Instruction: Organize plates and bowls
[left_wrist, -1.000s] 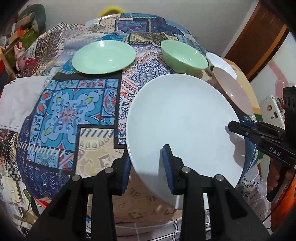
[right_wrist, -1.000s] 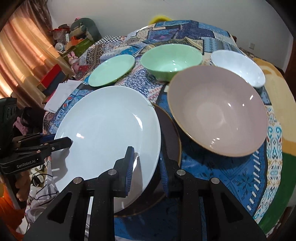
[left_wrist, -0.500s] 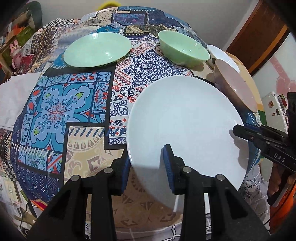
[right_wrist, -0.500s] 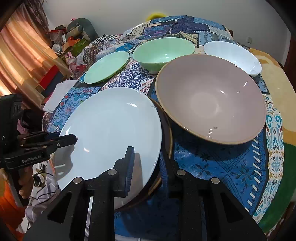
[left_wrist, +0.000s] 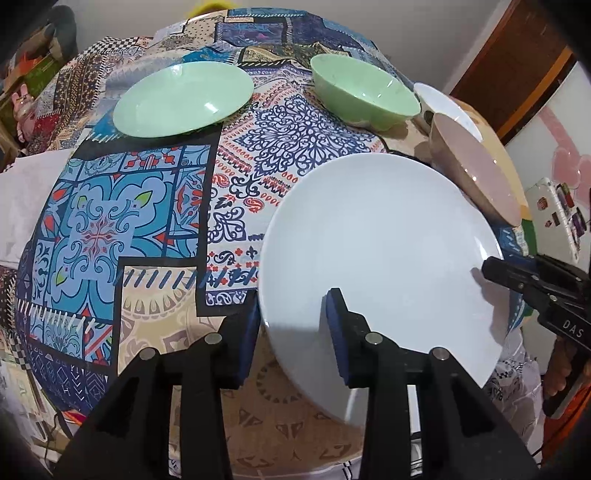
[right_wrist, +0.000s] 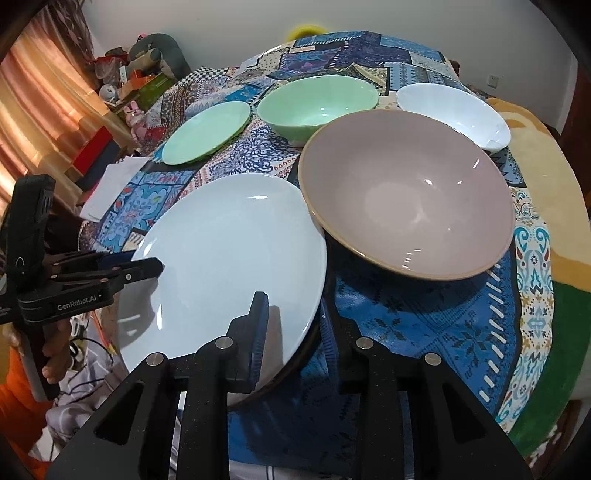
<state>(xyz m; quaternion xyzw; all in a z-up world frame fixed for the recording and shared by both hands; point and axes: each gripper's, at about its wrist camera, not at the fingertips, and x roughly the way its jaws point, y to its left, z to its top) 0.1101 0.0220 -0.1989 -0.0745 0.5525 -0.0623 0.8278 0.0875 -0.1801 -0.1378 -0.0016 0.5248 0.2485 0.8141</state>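
A large white plate (left_wrist: 380, 251) hangs tilted over the table's near edge, held from both sides. My left gripper (left_wrist: 293, 328) is shut on its rim, one pad above and one below. My right gripper (right_wrist: 297, 321) is shut on the opposite rim of the white plate (right_wrist: 229, 251). A dark plate rim (right_wrist: 291, 367) peeks out just beneath it. A big mauve bowl (right_wrist: 406, 192) sits right beside the plate. Farther back stand a green bowl (right_wrist: 317, 103), a green plate (right_wrist: 207, 133) and a white bowl (right_wrist: 454, 110).
A patterned cloth covers the round table (left_wrist: 147, 221). A white sheet (right_wrist: 110, 184) lies off the left edge, with toys and boxes (right_wrist: 147, 55) behind it. A wooden door (left_wrist: 517, 55) stands at the far right. A hand (right_wrist: 55, 362) holds the left gripper's handle.
Both grippers and the white plate have shifted together over the table. The mauve bowl now sits closer to the plate, and the dark plate is almost fully hidden beneath it.
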